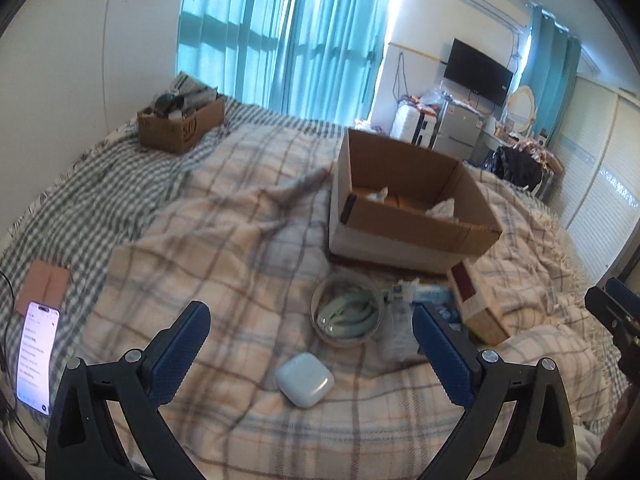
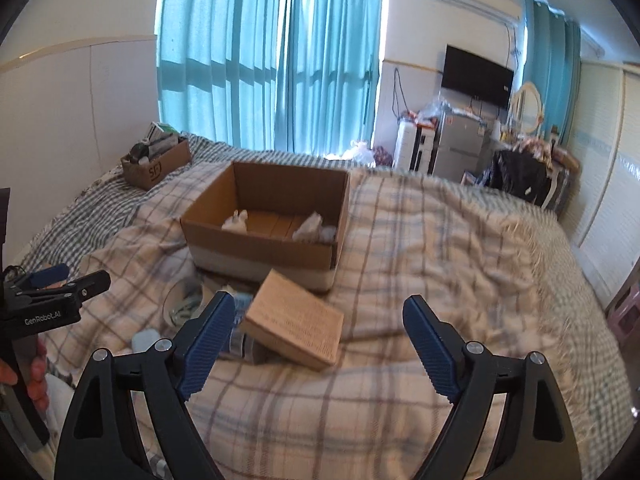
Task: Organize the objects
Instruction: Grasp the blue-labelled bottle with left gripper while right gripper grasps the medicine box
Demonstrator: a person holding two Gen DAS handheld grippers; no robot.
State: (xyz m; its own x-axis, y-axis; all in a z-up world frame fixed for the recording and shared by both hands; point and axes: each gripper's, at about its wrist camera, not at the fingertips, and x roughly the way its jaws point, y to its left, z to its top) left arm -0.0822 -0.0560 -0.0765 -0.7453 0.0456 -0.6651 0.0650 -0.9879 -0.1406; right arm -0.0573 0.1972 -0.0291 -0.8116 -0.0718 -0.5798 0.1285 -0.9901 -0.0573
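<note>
While the white earbud case lies on the plaid blanket at the lower centre of the left view, we hold the left gripper over it, jaws wide and empty. Above it we see a round container, then the open cardboard box. Our right gripper also gapes wide near a flat brown box.
</note>
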